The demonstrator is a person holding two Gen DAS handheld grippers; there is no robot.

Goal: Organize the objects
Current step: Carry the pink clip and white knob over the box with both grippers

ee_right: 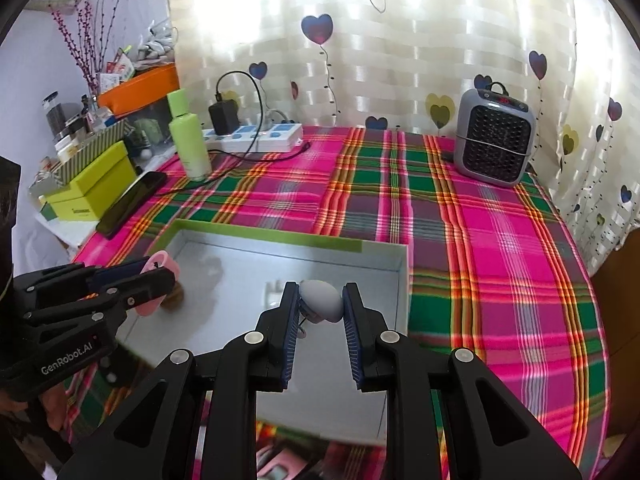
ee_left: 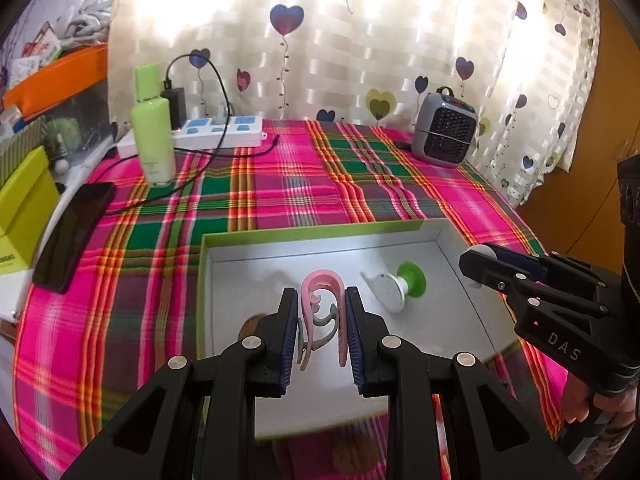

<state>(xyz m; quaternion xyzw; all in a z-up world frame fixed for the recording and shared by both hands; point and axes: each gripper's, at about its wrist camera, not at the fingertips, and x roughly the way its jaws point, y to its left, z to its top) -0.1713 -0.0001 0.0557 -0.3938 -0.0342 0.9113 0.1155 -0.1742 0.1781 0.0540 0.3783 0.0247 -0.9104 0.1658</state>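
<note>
My left gripper (ee_left: 321, 294) is shut on a pink and grey curved clip (ee_left: 320, 308), held over the open white box with a green rim (ee_left: 304, 234). A white and green suction-cup piece (ee_left: 396, 290) lies inside the box on its right side. A brown round thing (ee_left: 250, 324) sits in the box, partly hidden behind my left finger. My right gripper (ee_right: 320, 288) is shut on a grey egg-shaped object (ee_right: 322, 300) above the box (ee_right: 256, 234). In the right wrist view the left gripper (ee_right: 160, 272) shows at the left with the pink clip (ee_right: 158, 260).
The table has a pink and green plaid cloth (ee_left: 320, 184). A green bottle (ee_left: 154, 136), a white power strip (ee_left: 216, 132) with a charger and cable, and a dark phone (ee_left: 74, 236) stand at the left. A grey heater (ee_left: 444, 128) sits at the back right, in front of the curtain.
</note>
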